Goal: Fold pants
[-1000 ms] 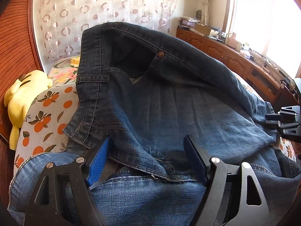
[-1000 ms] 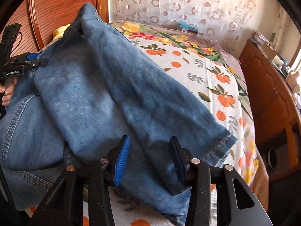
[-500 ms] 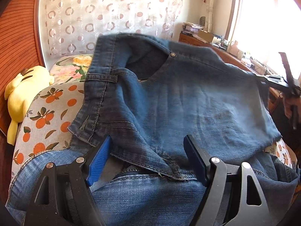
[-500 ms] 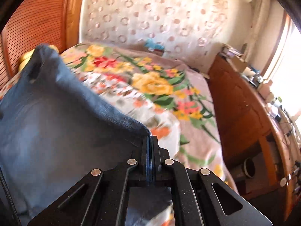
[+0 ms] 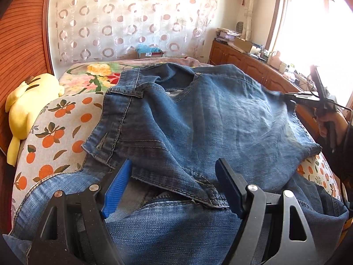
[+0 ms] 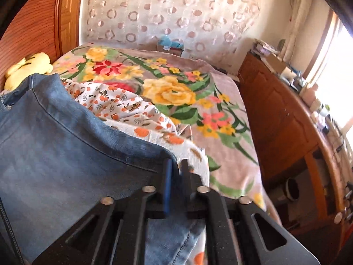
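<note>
Releasing the fold is the step in hand, as I judge it; the right gripper (image 6: 176, 174) has its jaws narrow and opening, with the hem corner of the pants (image 5: 211, 128) between the pads, and whether they press on it at this instant cannot be told; letting go cleanly means parting the jaws fully before drawing back, or the denim may drag and spoil the fold; the left gripper (image 5: 174, 185) stands with jaws wide over the crotch seam, clamping nothing; the pants lie doubled across the orange-print sheet (image 5: 55, 128) on the bed, waistband toward the yellow plush toy (image 5: 24, 110); the folded hem edge (image 6: 103, 137) ends short of the floral blanket (image 6: 176, 95), which offers open room beyond; the wooden cabinet (image 6: 280, 119) bounds the right side, so a withdrawal toward the person seems safest.
</note>
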Available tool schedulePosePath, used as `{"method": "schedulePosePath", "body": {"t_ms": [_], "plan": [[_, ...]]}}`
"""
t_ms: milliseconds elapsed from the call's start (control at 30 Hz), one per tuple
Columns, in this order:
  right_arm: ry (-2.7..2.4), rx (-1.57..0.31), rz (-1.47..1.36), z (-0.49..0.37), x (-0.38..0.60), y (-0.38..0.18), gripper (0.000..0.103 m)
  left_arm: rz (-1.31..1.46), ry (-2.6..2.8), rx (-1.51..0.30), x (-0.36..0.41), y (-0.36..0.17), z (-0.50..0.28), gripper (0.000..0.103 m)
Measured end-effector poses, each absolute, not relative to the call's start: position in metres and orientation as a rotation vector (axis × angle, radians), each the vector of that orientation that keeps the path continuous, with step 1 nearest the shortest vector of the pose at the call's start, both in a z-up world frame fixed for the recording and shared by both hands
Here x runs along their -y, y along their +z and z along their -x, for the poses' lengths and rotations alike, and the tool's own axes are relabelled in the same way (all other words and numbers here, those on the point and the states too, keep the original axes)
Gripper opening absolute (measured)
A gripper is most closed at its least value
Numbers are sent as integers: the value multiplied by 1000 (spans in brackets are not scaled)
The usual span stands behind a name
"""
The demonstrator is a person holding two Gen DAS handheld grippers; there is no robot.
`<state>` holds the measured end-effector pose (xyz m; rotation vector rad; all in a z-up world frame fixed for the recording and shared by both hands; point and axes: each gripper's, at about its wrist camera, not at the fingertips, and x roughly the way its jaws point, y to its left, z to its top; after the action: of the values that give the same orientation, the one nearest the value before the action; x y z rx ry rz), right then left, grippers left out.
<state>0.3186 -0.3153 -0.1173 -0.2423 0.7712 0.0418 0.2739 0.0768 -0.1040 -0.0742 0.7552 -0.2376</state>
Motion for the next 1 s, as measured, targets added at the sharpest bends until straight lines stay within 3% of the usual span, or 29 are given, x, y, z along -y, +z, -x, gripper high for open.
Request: {"method": "schedulePosePath", "body": {"t_ms": [400,733,833,1000], "plan": [[192,-718,161,-199,314,-99,26,29,-216,-740,-77,-86,-253,79],[267,-662,112,-143,321,-104,30,-22,-94,-721,-131,-63,-220,78],[283,-659,94,-134,317,-114,31,-19,-103,-771,-143,-73,-222,69],[322,-670,52,-124,315,-131,31,-37,-101,-832,-144,-94,-216,63]]}}
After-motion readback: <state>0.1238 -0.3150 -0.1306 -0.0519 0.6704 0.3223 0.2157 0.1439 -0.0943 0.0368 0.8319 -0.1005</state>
